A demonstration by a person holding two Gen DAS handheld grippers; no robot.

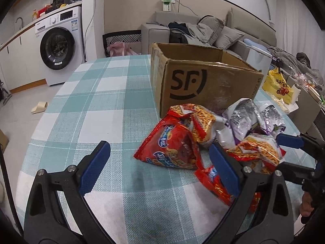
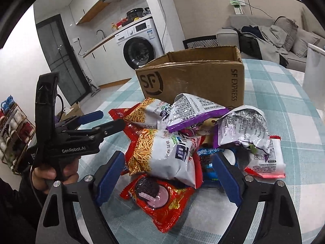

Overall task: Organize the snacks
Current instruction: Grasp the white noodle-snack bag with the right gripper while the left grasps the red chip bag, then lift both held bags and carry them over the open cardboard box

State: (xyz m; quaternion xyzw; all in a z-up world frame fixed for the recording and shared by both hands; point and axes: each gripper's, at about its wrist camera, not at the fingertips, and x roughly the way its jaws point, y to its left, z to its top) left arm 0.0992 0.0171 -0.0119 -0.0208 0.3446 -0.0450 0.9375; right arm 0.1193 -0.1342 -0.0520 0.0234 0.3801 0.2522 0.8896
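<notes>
Crumpled snack packets [image 2: 172, 148] heaped touching open cardboard box [image 2: 195, 79].

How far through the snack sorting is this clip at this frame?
Barely started, it seems. Done: nothing visible; the part of the cardboard box interior in view shows no snacks. In hand: nothing; the left gripper is open over bare tablecloth, and the right gripper is open around the noodle-snack bag atop the pile, not closed. Left: the whole pile, including the red cookie bag.
</notes>
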